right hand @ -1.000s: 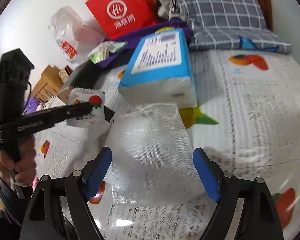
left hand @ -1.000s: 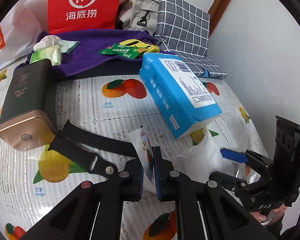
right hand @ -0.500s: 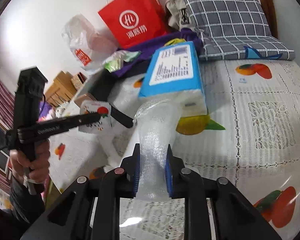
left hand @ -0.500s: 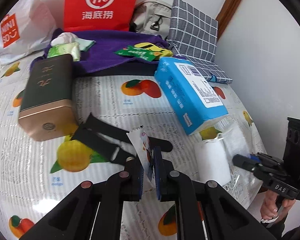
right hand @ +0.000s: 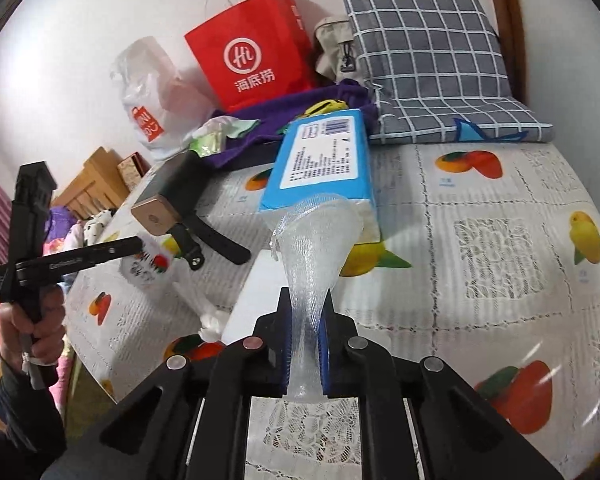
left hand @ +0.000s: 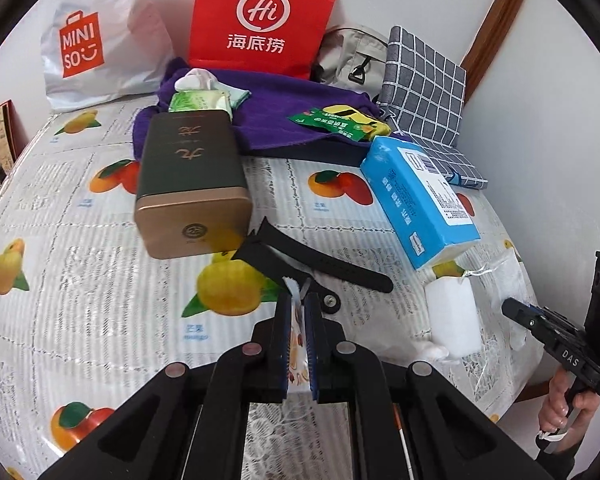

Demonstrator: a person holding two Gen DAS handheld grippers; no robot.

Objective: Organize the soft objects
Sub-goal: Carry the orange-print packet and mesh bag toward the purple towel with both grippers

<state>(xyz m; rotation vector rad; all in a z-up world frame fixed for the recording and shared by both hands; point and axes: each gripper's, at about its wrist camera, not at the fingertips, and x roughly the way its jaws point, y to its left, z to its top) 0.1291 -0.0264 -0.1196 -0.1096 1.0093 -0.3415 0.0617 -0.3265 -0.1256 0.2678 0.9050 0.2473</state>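
Observation:
My left gripper is shut on a small white sachet with a fruit print, held above the fruit-patterned tablecloth. The right wrist view shows the same sachet in those fingers at the left. My right gripper has its jaws closing, pads pressed on a white mesh bag. The bag is squeezed narrow between them, fans out upward and is lifted off the cloth. In the left wrist view the mesh bag stands at the right by the right gripper.
A blue tissue pack lies just beyond the mesh bag. A dark tin with a gold end and a black strap lie mid-table. Purple cloth, red paper bag, white shopping bag and grey checked pillow line the back.
The right gripper's jaws closed on the flat mesh bag and raised it, bunching it up. The left gripper drifted left with the sachet still in it.

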